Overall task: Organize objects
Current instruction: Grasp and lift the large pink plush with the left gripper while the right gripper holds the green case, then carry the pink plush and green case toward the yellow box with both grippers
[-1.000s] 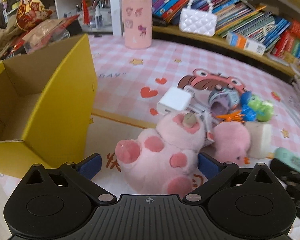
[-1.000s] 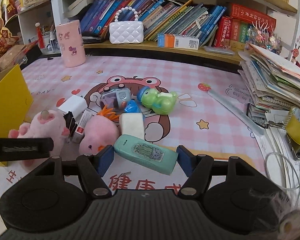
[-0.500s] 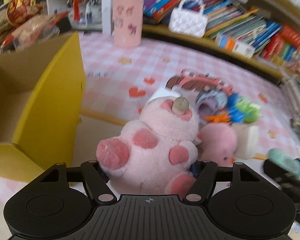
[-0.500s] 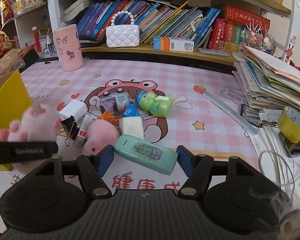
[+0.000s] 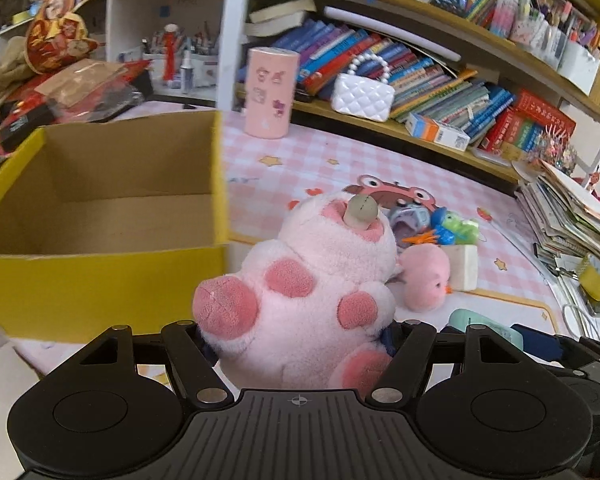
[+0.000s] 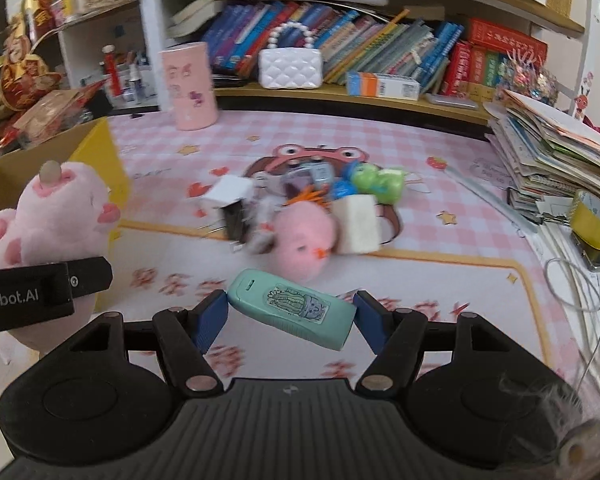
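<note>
- A fluffy pink plush bear (image 5: 312, 280), rounded, with darker pink paw pads, sits clamped in the left gripper (image 5: 300, 340), raised off the mat just right of the box.
- A smooth mint-green toy phone (image 6: 293, 308), oblong with a cactus sticker, is pinched lengthwise between the blue pads of the right gripper (image 6: 289, 320), lifted above the mat.
- One yellow cardboard box (image 5: 99, 216), open-topped with a plain brown inside, shows nothing in it.
- On the pink checked mat (image 6: 440, 280): one round pink plush ball (image 6: 304, 240), one white foam block (image 6: 358, 224), one green plastic dinosaur (image 6: 378, 184), one white cube (image 6: 229, 192).
- One pink cylinder tin (image 6: 187, 84) stands upright near the shelf; one quilted white handbag (image 6: 291, 68) rests on the shelf.
</note>
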Tool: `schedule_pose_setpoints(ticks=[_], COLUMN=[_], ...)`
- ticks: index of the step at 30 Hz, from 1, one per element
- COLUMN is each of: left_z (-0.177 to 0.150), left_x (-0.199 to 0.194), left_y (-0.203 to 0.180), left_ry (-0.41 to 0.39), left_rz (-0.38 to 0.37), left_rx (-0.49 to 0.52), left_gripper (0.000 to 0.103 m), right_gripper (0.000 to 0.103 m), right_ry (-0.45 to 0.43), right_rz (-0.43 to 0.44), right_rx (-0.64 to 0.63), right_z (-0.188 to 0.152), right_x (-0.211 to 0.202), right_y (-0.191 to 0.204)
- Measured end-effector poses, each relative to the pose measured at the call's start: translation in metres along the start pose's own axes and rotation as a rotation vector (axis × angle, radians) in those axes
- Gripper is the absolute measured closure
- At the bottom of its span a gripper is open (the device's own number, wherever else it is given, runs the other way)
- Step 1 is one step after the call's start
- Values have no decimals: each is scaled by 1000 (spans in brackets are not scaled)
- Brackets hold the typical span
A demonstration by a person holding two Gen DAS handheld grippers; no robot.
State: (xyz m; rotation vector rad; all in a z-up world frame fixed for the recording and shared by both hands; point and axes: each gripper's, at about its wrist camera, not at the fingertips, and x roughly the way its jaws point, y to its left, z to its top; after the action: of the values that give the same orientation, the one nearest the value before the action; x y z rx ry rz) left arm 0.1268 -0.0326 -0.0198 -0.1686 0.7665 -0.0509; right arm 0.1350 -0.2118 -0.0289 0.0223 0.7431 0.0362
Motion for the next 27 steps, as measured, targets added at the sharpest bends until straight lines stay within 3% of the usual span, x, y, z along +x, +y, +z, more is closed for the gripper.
schedule_pose_setpoints(ticks=[14, 27], left_z=[-45, -68], left_x=[-75, -125], left_y=[123, 177], left_ry=[-7, -70], left_rz=[103, 138], left_rx=[-137, -177], left_gripper=[34, 34], right_gripper=[36, 36], right_ry=[19, -28], right_rz=[99, 165], right_rx=[-78, -114], right_z=[-51, -74], right_x=[-48, -84], right_y=[115, 175])
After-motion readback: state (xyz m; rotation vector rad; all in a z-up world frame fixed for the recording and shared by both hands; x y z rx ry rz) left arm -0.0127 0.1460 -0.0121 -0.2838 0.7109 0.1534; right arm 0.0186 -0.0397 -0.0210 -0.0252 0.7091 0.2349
